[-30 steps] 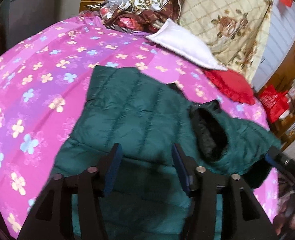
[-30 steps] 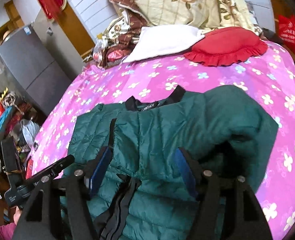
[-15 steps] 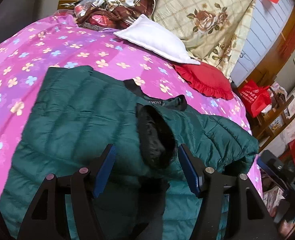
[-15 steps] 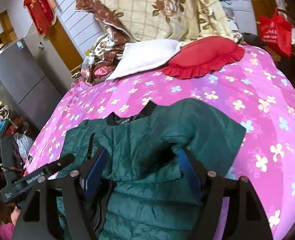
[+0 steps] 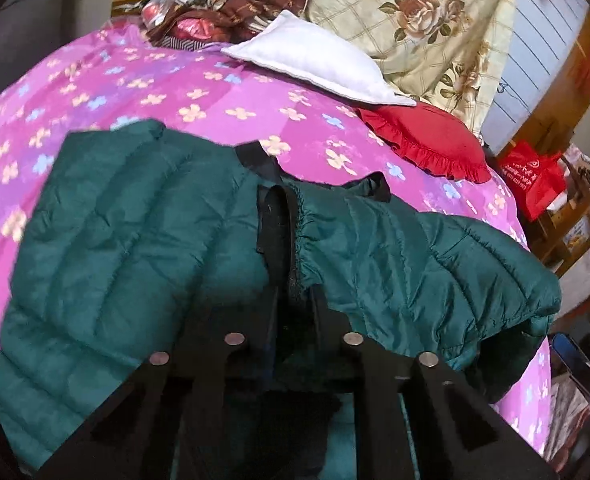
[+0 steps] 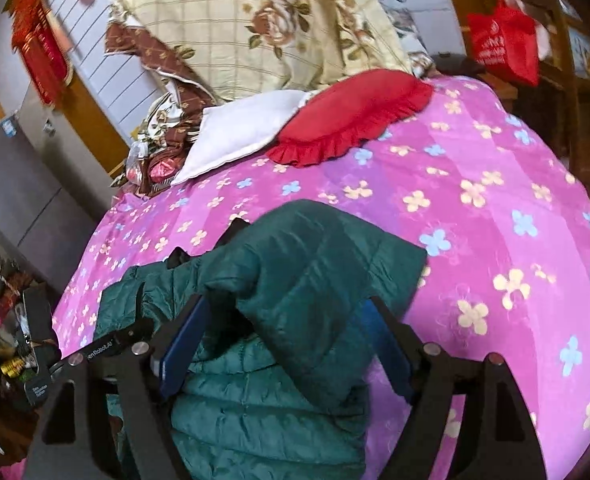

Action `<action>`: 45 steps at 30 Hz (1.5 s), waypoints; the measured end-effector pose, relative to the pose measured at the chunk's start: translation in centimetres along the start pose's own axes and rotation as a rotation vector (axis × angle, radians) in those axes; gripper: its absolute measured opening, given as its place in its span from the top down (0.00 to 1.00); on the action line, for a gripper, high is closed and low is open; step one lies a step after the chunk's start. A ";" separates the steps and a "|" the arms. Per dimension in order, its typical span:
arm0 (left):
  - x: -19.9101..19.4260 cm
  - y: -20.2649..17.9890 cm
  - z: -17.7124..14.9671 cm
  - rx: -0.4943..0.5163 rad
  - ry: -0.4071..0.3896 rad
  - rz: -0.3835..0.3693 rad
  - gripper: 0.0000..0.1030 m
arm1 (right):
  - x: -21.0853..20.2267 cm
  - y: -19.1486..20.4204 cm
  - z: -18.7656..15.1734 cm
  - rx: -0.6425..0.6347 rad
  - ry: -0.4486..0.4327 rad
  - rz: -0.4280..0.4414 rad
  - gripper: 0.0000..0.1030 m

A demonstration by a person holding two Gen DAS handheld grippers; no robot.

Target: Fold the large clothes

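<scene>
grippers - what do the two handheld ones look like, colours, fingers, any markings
Both are matte black frames with triangular cut-outs and round silver rivets. The right gripper has flat fingers faced with blue pads. The left gripper has the same black build; its fingers are dark and mostly hidden. Seen from the right wrist, its black side bar carries small white lettering. No cables or sleeves show.

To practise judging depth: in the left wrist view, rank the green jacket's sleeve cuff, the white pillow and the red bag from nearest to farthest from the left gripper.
1. Sleeve cuff, right at the left gripper, centre.
2. White pillow, across the bed, upper centre.
3. Red bag, beyond the bed's edge, far right.
</scene>
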State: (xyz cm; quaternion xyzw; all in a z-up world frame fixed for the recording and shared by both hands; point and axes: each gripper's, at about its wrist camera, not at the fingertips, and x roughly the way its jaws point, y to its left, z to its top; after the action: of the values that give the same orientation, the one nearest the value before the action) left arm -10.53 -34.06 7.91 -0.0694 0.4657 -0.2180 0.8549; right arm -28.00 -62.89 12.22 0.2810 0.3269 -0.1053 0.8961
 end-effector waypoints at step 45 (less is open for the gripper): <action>-3.7 9.1 2.9 0.076 -0.158 0.186 0.74 | 9.8 7.0 -2.7 -0.329 0.156 -0.224 0.18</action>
State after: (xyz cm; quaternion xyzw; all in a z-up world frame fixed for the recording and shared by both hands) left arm -7.13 -24.53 9.46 -0.0103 0.3925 -0.1493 0.9075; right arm -19.34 -55.64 7.26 0.1002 0.4373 -0.1274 0.8846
